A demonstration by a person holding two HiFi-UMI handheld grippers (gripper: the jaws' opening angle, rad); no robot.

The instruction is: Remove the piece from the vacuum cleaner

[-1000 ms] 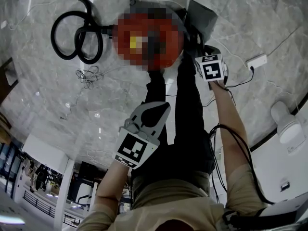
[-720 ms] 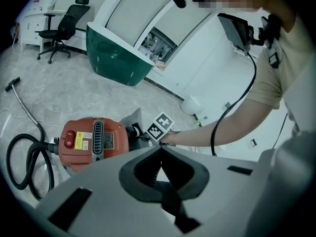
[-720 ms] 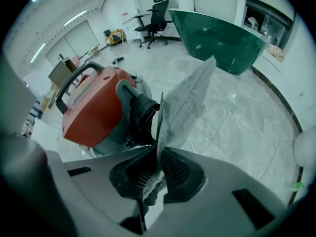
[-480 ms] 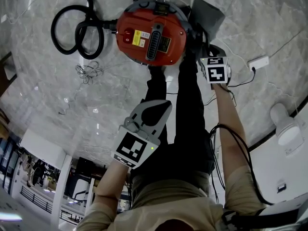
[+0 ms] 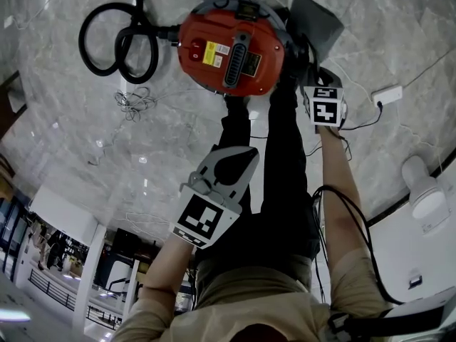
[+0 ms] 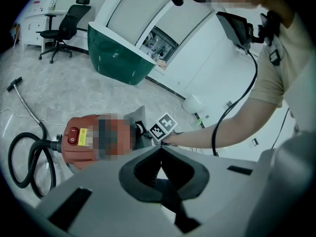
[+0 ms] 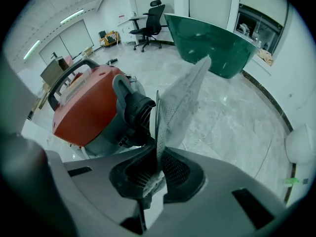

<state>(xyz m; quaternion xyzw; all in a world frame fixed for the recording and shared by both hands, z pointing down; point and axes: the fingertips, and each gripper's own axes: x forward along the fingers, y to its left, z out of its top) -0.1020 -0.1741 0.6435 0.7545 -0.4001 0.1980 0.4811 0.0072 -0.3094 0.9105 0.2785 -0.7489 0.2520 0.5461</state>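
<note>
Right gripper (image 7: 157, 169): its 2 jaws are closed almost together on the lower edge of a grey perforated flat piece (image 7: 180, 107), which stands up out of them.
Left gripper (image 6: 159, 149): its 2 jaws meet at the tips with nothing between them. It is held well back from the vacuum cleaner, above the person's black-trousered legs (image 5: 285, 169).
Piece: just beside the vacuum cleaner, on the side with its black round port (image 7: 140, 113). I cannot tell whether the 2 touch.
Vacuum cleaner (image 5: 231, 48): a red round canister with a grey base, resting on the floor at the person's feet.
Hose (image 5: 117, 41): black and flexible, joined to the vacuum cleaner on the side away from the piece and lying in 2 loops.
Floor (image 5: 85, 134): pale grey marble-look tile, polished enough to mirror the ceiling lights.
Loose cable (image 5: 132, 109): a thin tangle on the floor near the hose loops.
Power strip (image 5: 388, 92): white, on the floor beyond the piece from the vacuum cleaner.
Counter (image 7: 217, 46): dark green and curved, well apart from the vacuum cleaner.
Office chair (image 7: 153, 16): 1, black and wheeled, farther off than the counter, by white walls.
</note>
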